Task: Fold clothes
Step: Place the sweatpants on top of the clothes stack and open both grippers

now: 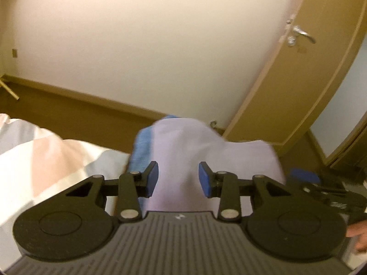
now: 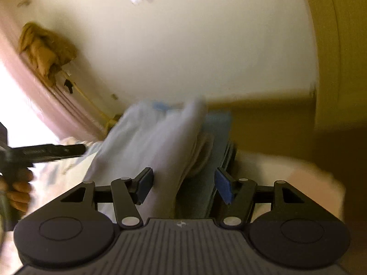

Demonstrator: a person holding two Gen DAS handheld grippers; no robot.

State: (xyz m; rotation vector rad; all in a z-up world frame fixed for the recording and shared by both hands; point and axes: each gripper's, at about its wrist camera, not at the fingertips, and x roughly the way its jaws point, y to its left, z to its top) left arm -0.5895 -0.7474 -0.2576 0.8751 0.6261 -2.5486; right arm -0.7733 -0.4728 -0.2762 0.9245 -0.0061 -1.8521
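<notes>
A pale lilac-white garment (image 1: 183, 151) lies bunched on the bed, with a blue garment (image 1: 141, 146) under its left side. My left gripper (image 1: 178, 178) is open; its blue pads stand on either side of the pale cloth without pinching it. In the right wrist view the same pale garment (image 2: 158, 142) lies over a blue folded garment (image 2: 218, 128). My right gripper (image 2: 183, 185) is open wide, with the cloth between and beyond its fingers. The other gripper (image 2: 45, 152) shows at the left, held by a hand.
The bed cover (image 1: 45, 160) is white with pink and grey patches. Behind it are brown floor, a cream wall and a tan door (image 1: 298, 73) with a metal handle. A brown cloth (image 2: 45, 50) hangs at the upper left of the right wrist view.
</notes>
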